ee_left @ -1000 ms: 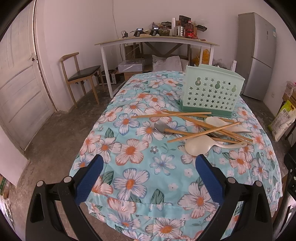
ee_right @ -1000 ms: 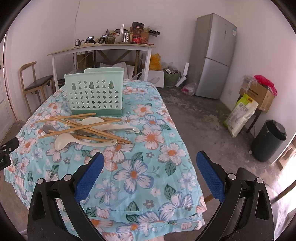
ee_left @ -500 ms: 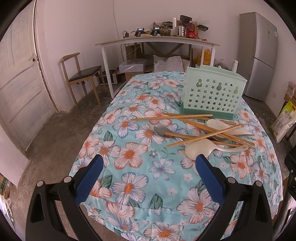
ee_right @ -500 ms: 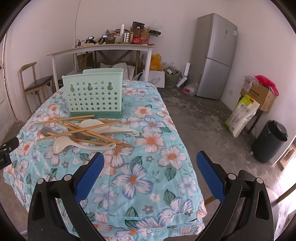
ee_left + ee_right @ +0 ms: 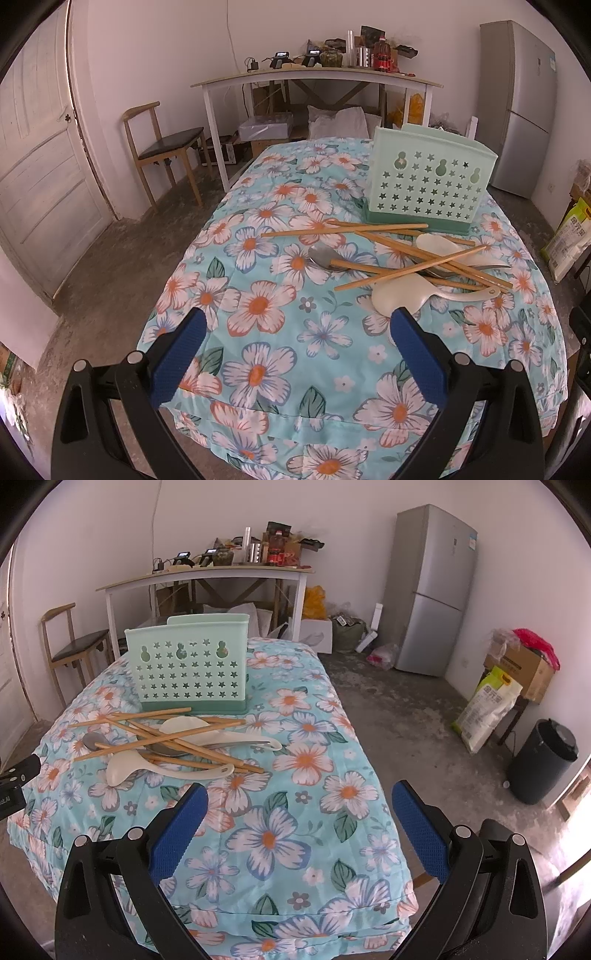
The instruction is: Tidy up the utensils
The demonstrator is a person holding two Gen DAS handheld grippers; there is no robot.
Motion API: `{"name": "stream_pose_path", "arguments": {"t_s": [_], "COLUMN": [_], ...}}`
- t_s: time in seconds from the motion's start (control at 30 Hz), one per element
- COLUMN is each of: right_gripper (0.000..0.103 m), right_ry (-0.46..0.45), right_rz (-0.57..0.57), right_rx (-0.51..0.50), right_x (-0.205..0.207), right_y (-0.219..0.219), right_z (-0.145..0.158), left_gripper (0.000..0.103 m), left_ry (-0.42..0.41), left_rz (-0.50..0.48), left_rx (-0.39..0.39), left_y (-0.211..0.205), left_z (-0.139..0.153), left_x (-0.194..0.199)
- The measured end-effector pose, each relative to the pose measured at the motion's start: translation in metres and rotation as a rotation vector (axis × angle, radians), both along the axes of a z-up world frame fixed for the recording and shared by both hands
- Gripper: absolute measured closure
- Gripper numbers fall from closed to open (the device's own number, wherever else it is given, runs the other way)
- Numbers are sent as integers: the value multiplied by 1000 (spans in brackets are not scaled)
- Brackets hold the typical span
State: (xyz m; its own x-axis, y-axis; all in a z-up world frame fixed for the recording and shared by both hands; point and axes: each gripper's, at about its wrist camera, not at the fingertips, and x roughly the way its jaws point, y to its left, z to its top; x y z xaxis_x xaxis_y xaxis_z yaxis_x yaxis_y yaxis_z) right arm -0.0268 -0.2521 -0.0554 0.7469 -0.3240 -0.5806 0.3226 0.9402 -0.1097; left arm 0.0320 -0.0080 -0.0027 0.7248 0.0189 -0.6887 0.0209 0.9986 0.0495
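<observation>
Both grippers released, blue pads spread wide, nothing between them. Left gripper (image 5: 295, 325) hangs over the near edge of the floral tablecloth (image 5: 258, 302); right gripper (image 5: 299, 801) over the same cloth nearer its right side.

Utensil pile lies ahead and right of the left gripper, ahead and left of the right one, well apart from both. Wooden chopsticks (image 5: 406, 254) are crisscrossed loosely, one long stick (image 5: 343, 230) pointing left on its own. White ladle (image 5: 402, 295) is nearest the left gripper, bowl just ahead of its right pad, handle running right under the sticks. Second white spoon (image 5: 436, 242) further back, partly under chopsticks. Metal spoon (image 5: 323, 256) has its bowl at the left end of the pile, handle buried.

Mint green utensil holder (image 5: 428, 184), with star cutouts, stands upright beyond the pile on a darker green base, chopstick tips touching or nearly touching that base; can't tell which.

From the right wrist: holder (image 5: 188, 668) ahead left, ladle (image 5: 125, 766) closest to the left pad, chopsticks (image 5: 177, 738) over it
</observation>
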Motion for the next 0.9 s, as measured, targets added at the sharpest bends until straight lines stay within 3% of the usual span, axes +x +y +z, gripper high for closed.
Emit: {"name": "stream_pose_path", "arguments": {"t_s": [0.4,0.9], "right_gripper": [8,8], "right_ry": [23,99], "right_rz": [31,165], "right_rx": [15,39], "right_x": [-6,19], "right_y": [13,52], "right_z": [-14,-47], "left_gripper": [6,6], "left_ry": [45,121], "left_rz": [5,-20], "left_rx": [-4,-1], "left_y": [12,22], "left_z": [-20,-61], "left_x": [3,29]}}
